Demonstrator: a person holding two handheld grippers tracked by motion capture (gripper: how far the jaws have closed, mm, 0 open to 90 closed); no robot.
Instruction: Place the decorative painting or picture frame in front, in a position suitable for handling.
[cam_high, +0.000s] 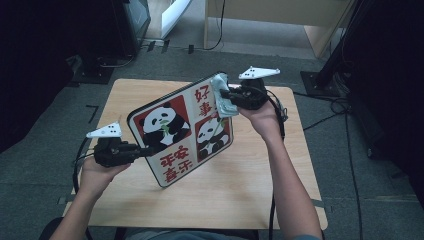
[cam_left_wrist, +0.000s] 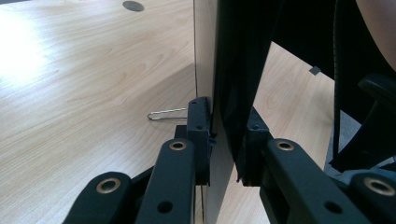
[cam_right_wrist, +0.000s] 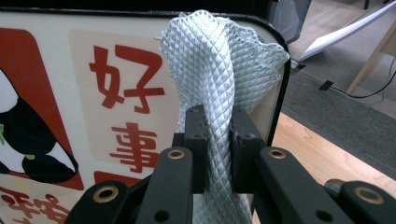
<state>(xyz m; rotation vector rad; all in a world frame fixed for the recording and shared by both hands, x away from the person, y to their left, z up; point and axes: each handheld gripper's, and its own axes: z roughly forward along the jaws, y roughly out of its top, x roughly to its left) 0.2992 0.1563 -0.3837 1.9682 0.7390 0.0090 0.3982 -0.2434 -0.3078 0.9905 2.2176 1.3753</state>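
Observation:
A square board (cam_high: 180, 132) printed with pandas and red characters stands tilted above the wooden table (cam_high: 240, 185). My left gripper (cam_high: 142, 150) is shut on the board's left edge; the left gripper view shows that edge (cam_left_wrist: 224, 70) clamped between the jaws. My right gripper (cam_high: 227, 95) is shut on a pale grey waffle-weave cloth (cam_high: 222, 100) and presses it against the board's top right corner. The right gripper view shows the cloth (cam_right_wrist: 215, 70) bunched between the jaws, in front of the board's face (cam_right_wrist: 93, 84).
A bent wire clip (cam_left_wrist: 166, 113) lies on the table by the board. Cables (cam_high: 320, 117) trail off the right side. Dark equipment stands (cam_high: 95, 70) and a wooden desk leg (cam_high: 206, 25) are on the floor beyond the table.

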